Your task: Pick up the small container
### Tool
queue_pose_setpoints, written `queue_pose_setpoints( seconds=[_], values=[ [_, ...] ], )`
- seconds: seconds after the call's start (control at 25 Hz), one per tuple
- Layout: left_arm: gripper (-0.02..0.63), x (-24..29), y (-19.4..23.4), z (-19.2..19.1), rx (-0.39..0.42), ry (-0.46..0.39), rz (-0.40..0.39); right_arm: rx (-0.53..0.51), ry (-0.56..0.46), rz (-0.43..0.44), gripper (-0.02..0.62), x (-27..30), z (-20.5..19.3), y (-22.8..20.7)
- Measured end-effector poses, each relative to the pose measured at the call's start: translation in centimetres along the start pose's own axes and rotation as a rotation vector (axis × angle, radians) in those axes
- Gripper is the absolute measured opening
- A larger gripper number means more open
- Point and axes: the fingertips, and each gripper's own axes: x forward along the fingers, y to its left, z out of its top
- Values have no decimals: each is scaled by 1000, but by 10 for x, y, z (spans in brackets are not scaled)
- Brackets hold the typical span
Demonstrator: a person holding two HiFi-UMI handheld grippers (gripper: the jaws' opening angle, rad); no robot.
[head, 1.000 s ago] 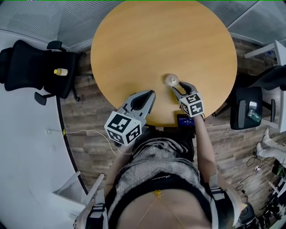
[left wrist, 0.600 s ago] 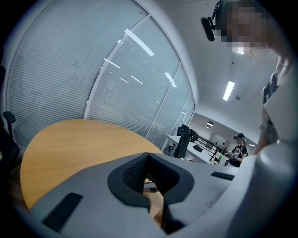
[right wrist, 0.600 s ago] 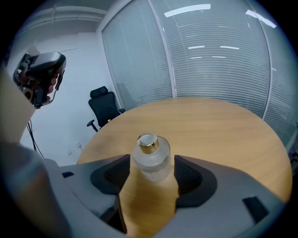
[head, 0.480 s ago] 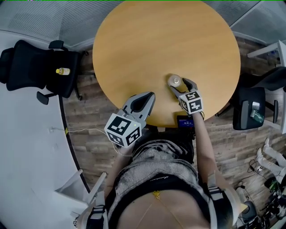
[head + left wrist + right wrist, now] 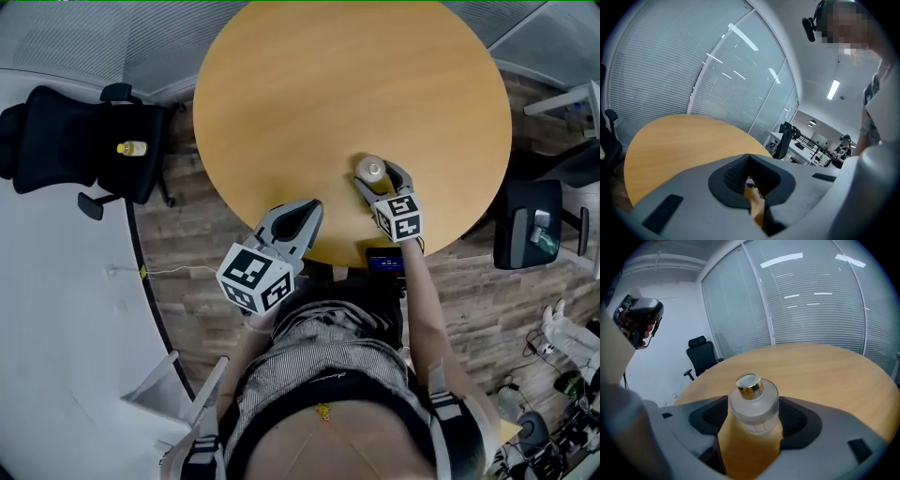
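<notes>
Office room, glass walls with blinds; round wooden table [image 5: 309, 84] in front of person. Small container [image 5: 373, 171], frosted bottle with gold cap, stands upright on table near front edge. Right gripper [image 5: 378, 174] placed around it, one jaw each side; jaws opening, pads seem not pressing, probably widening to fit body before grip. Left gripper [image 5: 302, 214] over table edge, jaws together, nothing between, well apart from container; probably idle because one gripper is enough.

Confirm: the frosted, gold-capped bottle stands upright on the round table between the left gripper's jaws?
No. The frosted bottle stands upright on the round table between the opening jaws of the right gripper, not the left gripper, whose jaws are together and empty. The right gripper view shows it.
</notes>
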Motion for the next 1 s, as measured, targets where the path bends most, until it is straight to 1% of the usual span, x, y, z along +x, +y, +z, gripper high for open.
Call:
queue_pose_setpoints(
  seconds=[0.2, 0.56, 0.76, 1.0],
  values=[
    [5, 3, -3, -6, -2, 22, -13, -6, -20, -49, 333, 8, -1, -6],
    [5, -3, -3, -8, 4, 27, -24, 13, -51, -74, 341, 16, 1, -6],
    [5, -5, -3, -5, 11, 16, -20, -11, -46, -78, 339, 17, 1, -6],
    [5, -6, -7, -2, 16, -3, -16, -49, -45, -64, 341, 17, 0, -8]
  ],
)
